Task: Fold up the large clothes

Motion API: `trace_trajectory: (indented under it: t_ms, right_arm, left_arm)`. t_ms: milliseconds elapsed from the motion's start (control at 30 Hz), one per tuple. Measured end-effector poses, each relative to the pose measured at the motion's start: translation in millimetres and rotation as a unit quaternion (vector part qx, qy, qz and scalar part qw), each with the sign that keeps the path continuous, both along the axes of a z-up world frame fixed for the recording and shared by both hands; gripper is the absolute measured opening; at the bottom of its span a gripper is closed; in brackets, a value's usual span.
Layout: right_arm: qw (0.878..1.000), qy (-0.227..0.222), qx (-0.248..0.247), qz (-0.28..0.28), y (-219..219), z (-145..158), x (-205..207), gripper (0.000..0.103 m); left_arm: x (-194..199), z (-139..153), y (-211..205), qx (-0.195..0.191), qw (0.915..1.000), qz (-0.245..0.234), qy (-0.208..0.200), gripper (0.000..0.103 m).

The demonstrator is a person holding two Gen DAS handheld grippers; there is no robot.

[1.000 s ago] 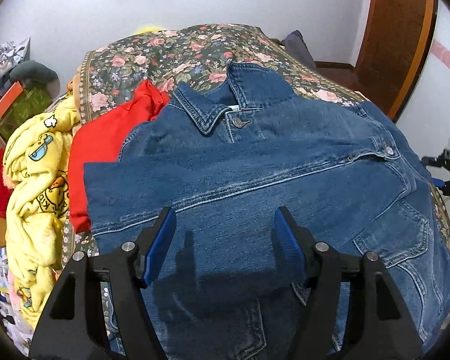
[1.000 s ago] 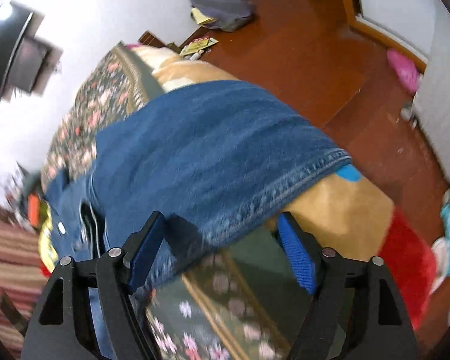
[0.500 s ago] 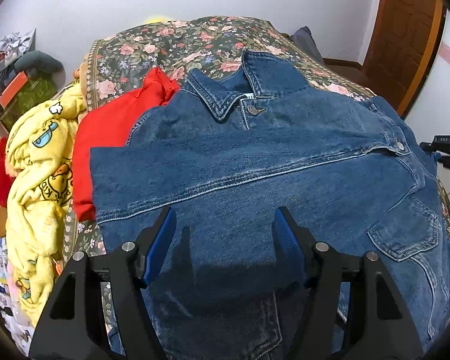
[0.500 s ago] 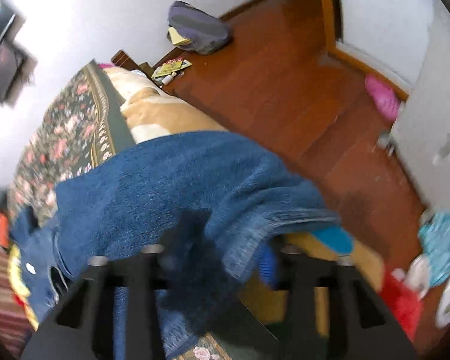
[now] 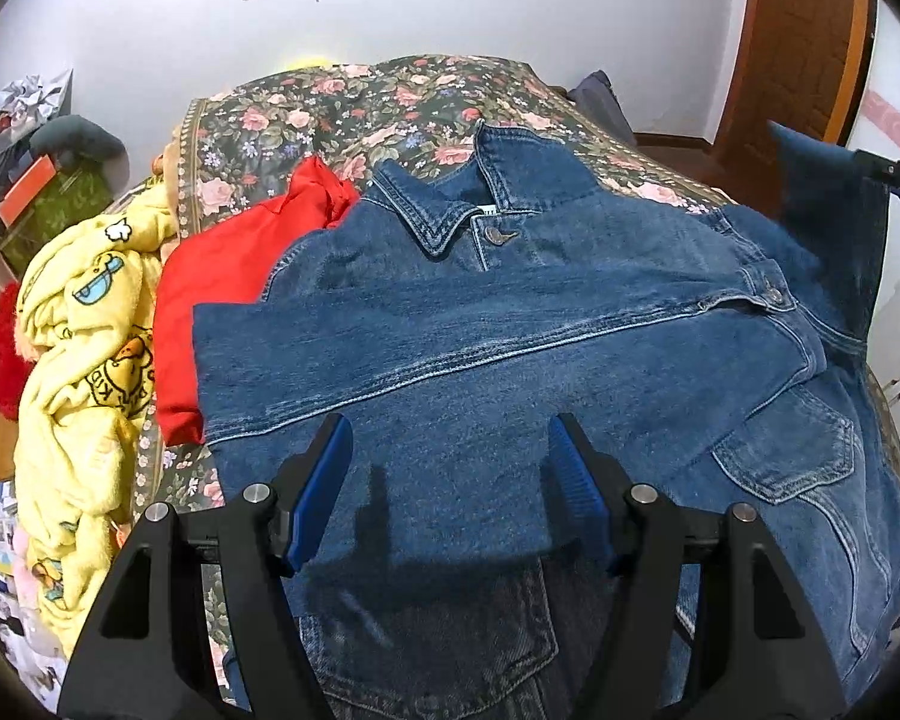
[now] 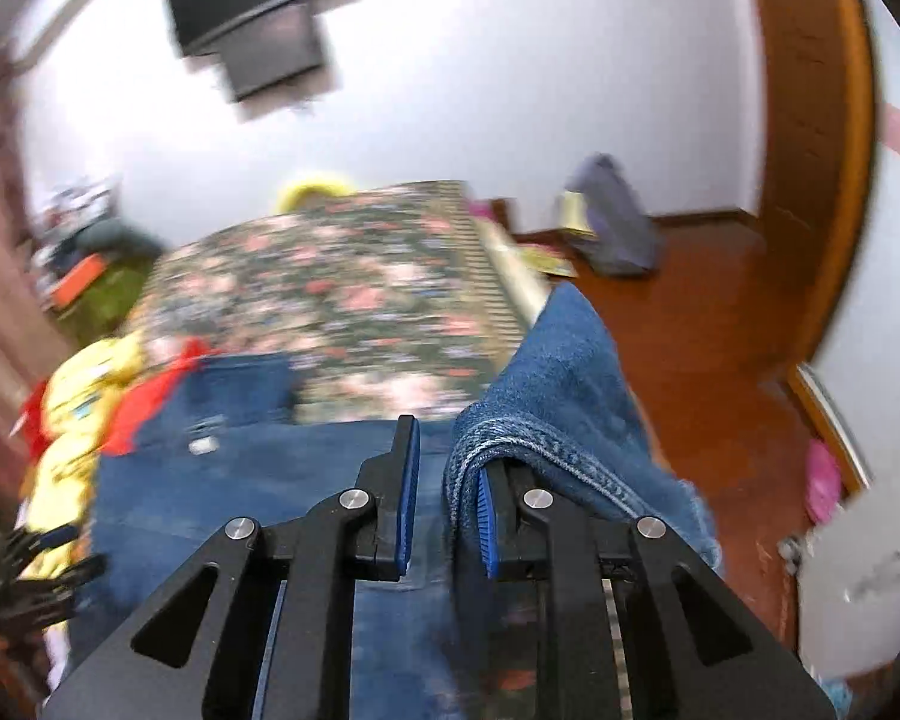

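A blue denim jacket (image 5: 510,330) lies front-up on the floral bedspread (image 5: 360,114), one sleeve folded across its chest. My left gripper (image 5: 450,480) hovers open just above the jacket's lower part, with nothing between its pads. At the bed's right edge the other sleeve (image 5: 828,210) is lifted into the air. In the right wrist view my right gripper (image 6: 444,462) is closing its jaws on that sleeve's cuff (image 6: 570,372). The cuff sits between the pads and drapes over the right finger.
A red garment (image 5: 228,276) and a yellow cartoon blanket (image 5: 84,360) are heaped at the bed's left side. A grey bag (image 6: 618,234) lies on the wooden floor beside the bed. A brown door (image 5: 804,42) stands at the right, and a screen (image 6: 252,6) hangs on the wall.
My right gripper closed on the hanging sleeve's cuff, rolled level and rose, lifting the sleeve off the bed's side. The left gripper stayed open and in place.
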State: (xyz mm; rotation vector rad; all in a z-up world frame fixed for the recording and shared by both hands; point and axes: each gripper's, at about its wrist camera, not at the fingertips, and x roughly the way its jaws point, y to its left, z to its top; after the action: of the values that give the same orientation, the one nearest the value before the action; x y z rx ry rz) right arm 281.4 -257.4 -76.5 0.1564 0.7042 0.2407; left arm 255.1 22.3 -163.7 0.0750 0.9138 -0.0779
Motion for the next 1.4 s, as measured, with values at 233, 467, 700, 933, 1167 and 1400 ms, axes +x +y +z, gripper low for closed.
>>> trace_trajectory:
  t_ms: [233,467,700,933,1167,1400]
  right_arm:
    - [0.991,0.076,0.014,0.111,59.2,-45.5,-10.4,0.016]
    - [0.973,0.188,0.002,0.136,73.4,-115.1,-20.5,0.016]
    - [0.972,0.193,0.051,0.123,51.1,-91.4,-27.2,0.017]
    - [0.984,0.121,0.129,-0.008,-11.1,-56.2,-22.4,0.085]
    - [0.949,0.171,0.234,-0.125,-79.0,-97.9,0.2,0.085]
    - [0.925,0.199,0.269,-0.181,-99.9,-128.0,25.1,0.085]
  left_arm:
    - [-7.1,-3.8,9.7,-0.01,0.9999,0.005,0.006,0.067]
    - [-10.9,-12.6,15.5,-0.018,0.9996,0.011,0.019,0.067]
    - [-9.2,-16.3,11.9,-0.018,0.9995,0.01,0.023,0.067]
    - [-6.7,-19.8,6.1,-0.016,0.9994,0.009,0.029,0.067]
    - [-4.0,-22.9,1.9,-0.01,0.9993,0.008,0.034,0.067]
    - [0.0,-27.1,3.5,-0.007,0.9989,0.016,0.043,0.067]
